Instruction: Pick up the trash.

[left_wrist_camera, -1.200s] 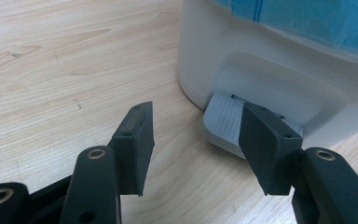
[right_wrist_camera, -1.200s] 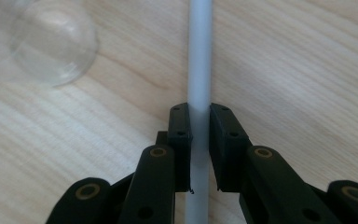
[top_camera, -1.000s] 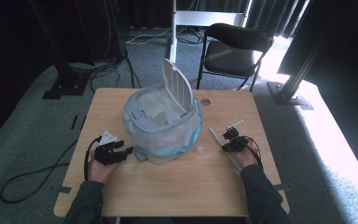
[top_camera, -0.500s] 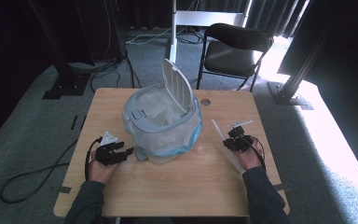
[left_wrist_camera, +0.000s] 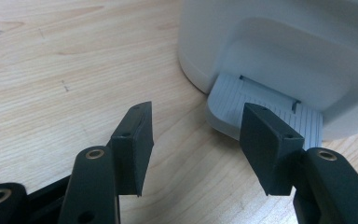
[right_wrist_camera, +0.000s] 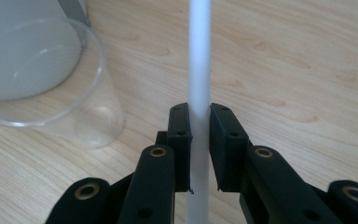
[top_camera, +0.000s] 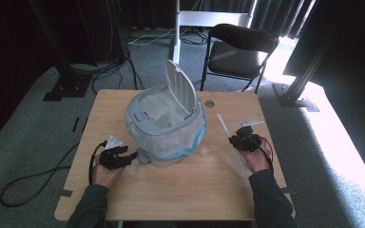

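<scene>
There is one bin (top_camera: pixel 166 126) with one lid (top_camera: pixel 180 92) and one plastic bag (top_camera: pixel 190 142). There is one white stick (right_wrist_camera: pixel 199 70), one clear cup (right_wrist_camera: pixel 70 107), two tongs (top_camera: pixel 123 157) (top_camera: pixel 237 137), one tabletop (top_camera: pixel 195 190) and one chair (top_camera: pixel 242 45).

No readable text, labels, brands or numbers anywhere: bin (top_camera: pixel 166 126), cup (right_wrist_camera: pixel 51 88), surface (top_camera: pixel 180 185) all unmarked

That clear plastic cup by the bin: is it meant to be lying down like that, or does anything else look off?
The clear cup lies on its side on the table, beside the white pedal bin; nothing appears spilled. The bin's lid stands open. The right claw is shut on a white stick. Nothing looks damaged.
</scene>
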The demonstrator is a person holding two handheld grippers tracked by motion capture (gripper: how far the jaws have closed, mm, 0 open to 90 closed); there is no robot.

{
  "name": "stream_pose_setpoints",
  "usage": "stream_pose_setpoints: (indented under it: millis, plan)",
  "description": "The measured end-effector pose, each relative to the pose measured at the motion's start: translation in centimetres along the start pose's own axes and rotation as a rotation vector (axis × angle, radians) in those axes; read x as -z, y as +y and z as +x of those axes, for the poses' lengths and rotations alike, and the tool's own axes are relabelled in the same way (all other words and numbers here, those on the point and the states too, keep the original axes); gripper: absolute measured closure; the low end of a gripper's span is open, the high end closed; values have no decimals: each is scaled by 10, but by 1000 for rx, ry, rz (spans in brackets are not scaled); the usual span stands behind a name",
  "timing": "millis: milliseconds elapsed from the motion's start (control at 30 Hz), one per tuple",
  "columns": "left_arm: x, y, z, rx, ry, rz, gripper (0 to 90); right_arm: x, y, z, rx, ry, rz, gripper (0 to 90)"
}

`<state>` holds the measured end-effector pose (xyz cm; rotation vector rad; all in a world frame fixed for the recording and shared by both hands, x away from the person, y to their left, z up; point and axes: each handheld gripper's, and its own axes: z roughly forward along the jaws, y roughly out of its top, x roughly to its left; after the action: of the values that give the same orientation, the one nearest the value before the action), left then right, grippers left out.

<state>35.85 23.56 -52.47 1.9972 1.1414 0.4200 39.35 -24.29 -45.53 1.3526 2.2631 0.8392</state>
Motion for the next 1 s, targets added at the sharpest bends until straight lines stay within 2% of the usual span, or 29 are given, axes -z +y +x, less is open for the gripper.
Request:
stream_pose_setpoints:
  millis: [1000]
  plan:
    - [-1,-3,0,8,1,-11,441,32,15,18,33,13,-157,792]
